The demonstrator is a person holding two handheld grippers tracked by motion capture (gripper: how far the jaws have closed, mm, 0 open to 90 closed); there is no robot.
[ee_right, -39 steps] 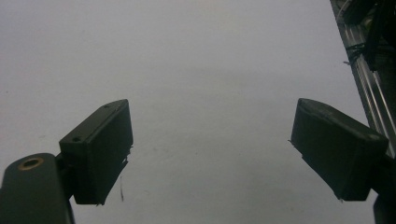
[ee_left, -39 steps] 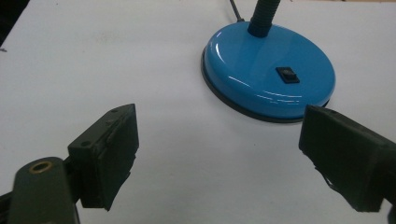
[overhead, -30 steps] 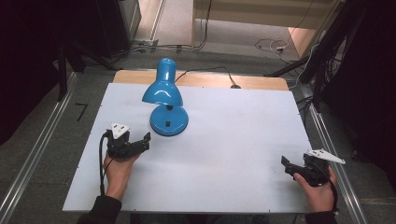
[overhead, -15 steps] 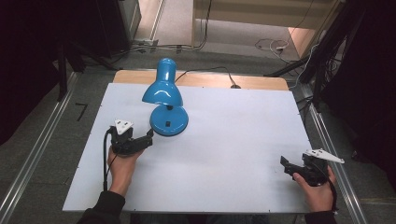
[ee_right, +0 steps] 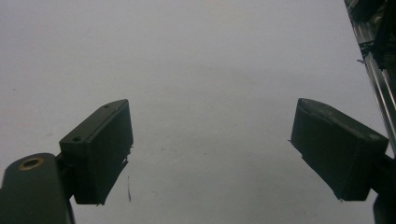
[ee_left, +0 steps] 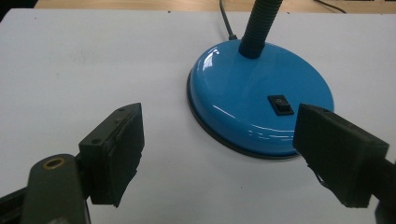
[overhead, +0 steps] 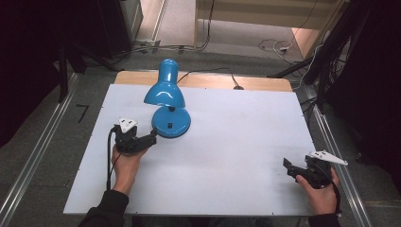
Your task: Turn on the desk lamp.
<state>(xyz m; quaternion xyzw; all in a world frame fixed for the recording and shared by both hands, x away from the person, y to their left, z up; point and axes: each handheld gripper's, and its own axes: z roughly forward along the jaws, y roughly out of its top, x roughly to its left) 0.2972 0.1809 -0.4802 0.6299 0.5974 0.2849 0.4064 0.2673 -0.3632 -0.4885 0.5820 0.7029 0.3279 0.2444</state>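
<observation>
No brand, label or readable writing shows on anything here; the only mark is a small pale symbol on the black rocker switch (ee_left: 280,104), too small to make out. The blue desk lamp (overhead: 167,100) stands on the white counter (overhead: 236,142), left of centre and toward the far edge, its round base (ee_left: 261,109) flat on the surface, its ribbed neck (ee_left: 258,25) rising from the back of the base and its shade (overhead: 164,92) tipped down over it. A dark cord (ee_left: 225,19) runs from the base toward the far edge. The left tongs (overhead: 147,139) sit just beside the near-left rim of the base, jaws spread wide and holding nothing; in the left gripper view the right-hand jaw overlaps the base's edge near the switch, though whether it touches cannot be told. Compared with half a second ago, the left hand (overhead: 126,161) has pushed forward and to the right, bringing those tongs closer to the base. The right tongs (overhead: 289,168) are well apart from the lamp at the near-right corner of the counter, jaws also spread wide and empty over bare surface, and the right hand (overhead: 321,191) has hardly shifted.
</observation>
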